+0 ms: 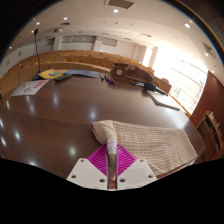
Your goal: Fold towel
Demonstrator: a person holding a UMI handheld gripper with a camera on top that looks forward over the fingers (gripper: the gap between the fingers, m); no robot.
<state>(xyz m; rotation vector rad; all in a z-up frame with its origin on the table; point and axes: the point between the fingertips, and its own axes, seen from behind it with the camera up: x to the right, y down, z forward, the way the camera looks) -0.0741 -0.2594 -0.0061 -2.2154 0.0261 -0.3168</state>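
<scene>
Beige ribbed towel (140,145) lies on the dark wooden table (50,125); the gripper (112,158) pinches the towel's near edge, its pink pads (100,158) nearly closed together.

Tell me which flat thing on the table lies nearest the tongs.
The beige towel, lying just ahead of the shut tongs. The yellow round thing and the pale sheet lie far beyond.

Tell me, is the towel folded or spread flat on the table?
Partly folded: the towel shows a raised fold near the gripper, whose fingers are shut on its near edge.
</scene>
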